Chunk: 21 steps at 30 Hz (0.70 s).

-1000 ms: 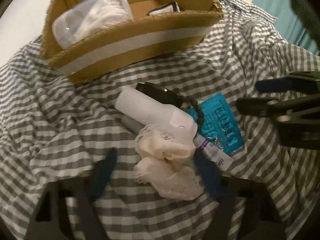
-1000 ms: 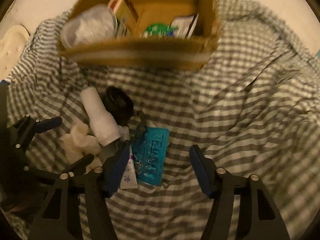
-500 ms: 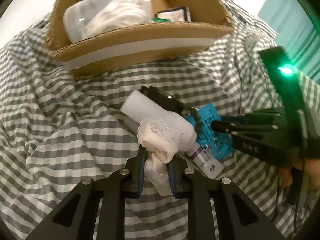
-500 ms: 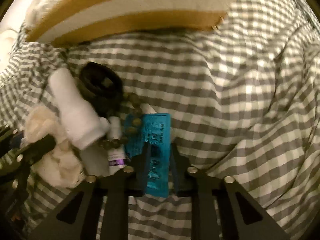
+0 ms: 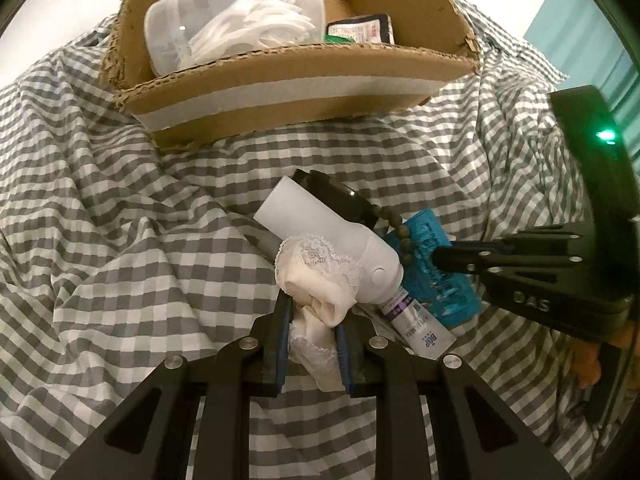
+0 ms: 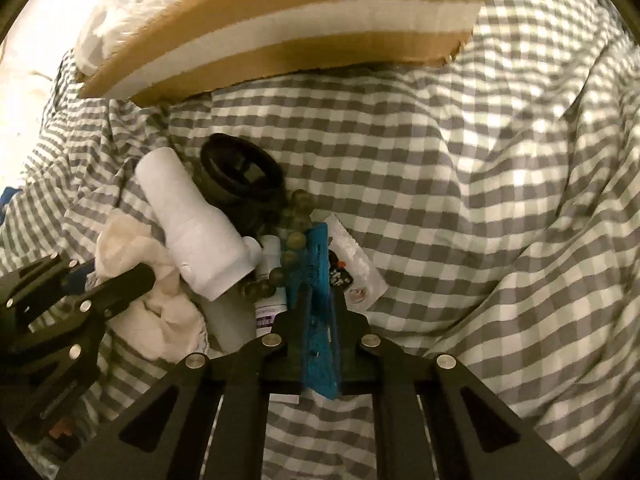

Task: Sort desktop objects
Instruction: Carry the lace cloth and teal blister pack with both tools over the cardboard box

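A small heap lies on the checked cloth. My left gripper [image 5: 312, 314] is shut on a cream lace cloth [image 5: 320, 280] that leans against a white bottle [image 5: 320, 220]. Beside them are a black lid [image 5: 336, 196], a dark bead string [image 5: 400, 232] and a small white tube [image 5: 416, 324]. My right gripper [image 6: 317, 296] has its jaws closing, the pads pressing a blue packet [image 6: 318, 256] that stands on edge between them. In the left wrist view that gripper [image 5: 440, 254] reaches onto the blue packet [image 5: 448, 284] from the right.
A cardboard box [image 5: 280, 92] with a white stripe stands just behind the heap, holding a clear plastic container [image 5: 232, 32] and small packets. A white sachet [image 6: 356, 276] lies under the blue packet. The grey checked cloth [image 6: 480, 200] is rumpled all round.
Both grippers came down over the heap and went from open to shut, the left on the lace cloth and the right on the blue packet. The packet has tipped up on its edge.
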### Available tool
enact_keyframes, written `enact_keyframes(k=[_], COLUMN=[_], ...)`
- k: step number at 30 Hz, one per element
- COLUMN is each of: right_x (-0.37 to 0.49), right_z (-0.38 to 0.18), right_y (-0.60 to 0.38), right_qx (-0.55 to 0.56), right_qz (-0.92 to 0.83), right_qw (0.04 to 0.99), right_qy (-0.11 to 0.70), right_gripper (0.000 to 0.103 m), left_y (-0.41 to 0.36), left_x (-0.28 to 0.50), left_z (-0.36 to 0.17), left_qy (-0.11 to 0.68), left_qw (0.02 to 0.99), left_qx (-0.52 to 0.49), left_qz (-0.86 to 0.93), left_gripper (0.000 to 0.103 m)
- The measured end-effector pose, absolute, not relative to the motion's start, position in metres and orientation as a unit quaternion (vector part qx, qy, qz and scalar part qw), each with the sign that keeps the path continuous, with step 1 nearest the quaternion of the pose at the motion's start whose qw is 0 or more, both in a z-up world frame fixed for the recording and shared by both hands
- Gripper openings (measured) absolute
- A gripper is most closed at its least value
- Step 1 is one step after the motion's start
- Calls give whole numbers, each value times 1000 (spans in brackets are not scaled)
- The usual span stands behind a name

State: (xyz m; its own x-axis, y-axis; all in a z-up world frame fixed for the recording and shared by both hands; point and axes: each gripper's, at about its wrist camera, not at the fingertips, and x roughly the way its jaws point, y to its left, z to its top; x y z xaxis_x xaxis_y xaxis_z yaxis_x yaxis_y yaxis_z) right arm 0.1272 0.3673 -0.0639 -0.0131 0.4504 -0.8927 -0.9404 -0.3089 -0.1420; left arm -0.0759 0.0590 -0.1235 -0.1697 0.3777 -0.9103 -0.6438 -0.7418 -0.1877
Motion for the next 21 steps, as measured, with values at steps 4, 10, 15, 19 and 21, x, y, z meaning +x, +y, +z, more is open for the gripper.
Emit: enact_keyframes(k=[4, 10, 15, 19, 21], right_x=[128, 131, 123, 113, 107], right_z=[-39, 4, 19, 39, 49], right_y=[355, 360, 359, 349, 342], right_qx=[-455, -437, -424, -413, -405], right_qz=[671, 681, 689, 703, 715], right_qw=[538, 551, 557, 557, 550], right_qy=[232, 202, 186, 161, 146], right_gripper=[7, 7, 7, 7, 7], left_y=[55, 54, 51, 45, 42], left_x=[-77, -75, -70, -73, -76], left_z=[-119, -107, -93, -78, -68], left_qy=[117, 117, 118, 105, 95], left_qw=[337, 346, 345, 346, 346], left_qx=[-542, -522, -503, -490, -480], left_qz=[761, 771, 784, 793, 801], left_gripper=[20, 20, 20, 20, 20])
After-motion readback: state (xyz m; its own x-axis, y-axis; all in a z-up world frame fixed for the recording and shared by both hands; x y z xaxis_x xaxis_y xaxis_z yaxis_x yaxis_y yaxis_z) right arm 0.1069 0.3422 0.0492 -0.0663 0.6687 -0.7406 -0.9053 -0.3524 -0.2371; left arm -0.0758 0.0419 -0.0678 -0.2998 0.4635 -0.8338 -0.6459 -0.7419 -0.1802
